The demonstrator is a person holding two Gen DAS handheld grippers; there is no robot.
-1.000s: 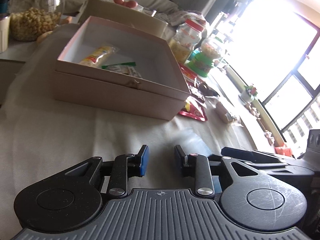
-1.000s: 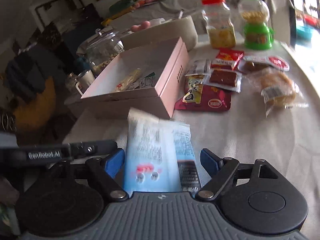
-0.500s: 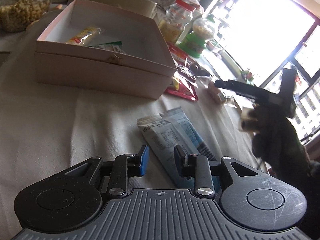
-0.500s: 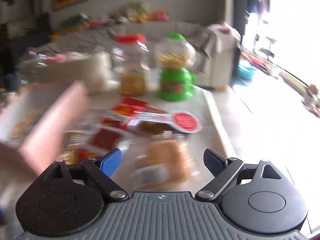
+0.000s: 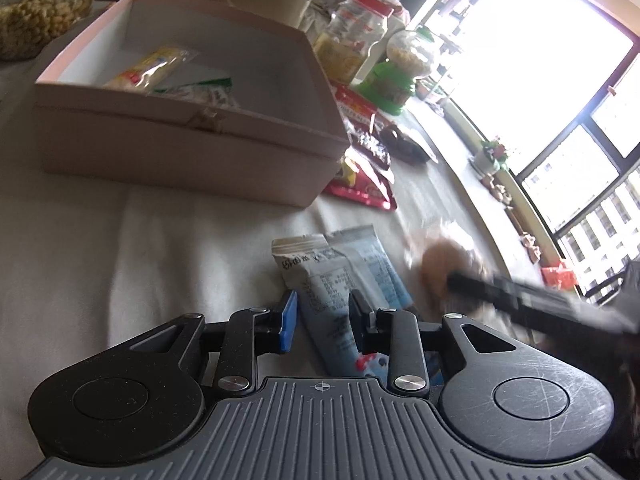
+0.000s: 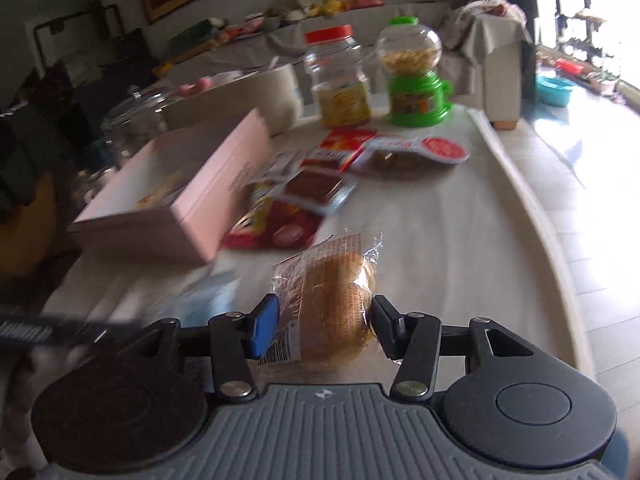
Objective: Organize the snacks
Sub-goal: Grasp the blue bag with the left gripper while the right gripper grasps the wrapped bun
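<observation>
Bun pkt (image 6: 334, 304) sits between right gripper (image 6: 324, 322) fingers, jaws closed down to its width but firm grip unclear, pickup step imo. Left gripper (image 5: 323, 318) part-open, empty, straddling blue pkt (image 5: 340, 280) on cloth; next = lift bun into pink box (image 6: 224, 196)

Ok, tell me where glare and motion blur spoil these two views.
Left wrist view: the window is blown out white, and the right gripper streaks across, smearing the wrapped bun. Right wrist view: the pink box and the packets beside it are motion-blurred, with glare on the floor at right.
</observation>
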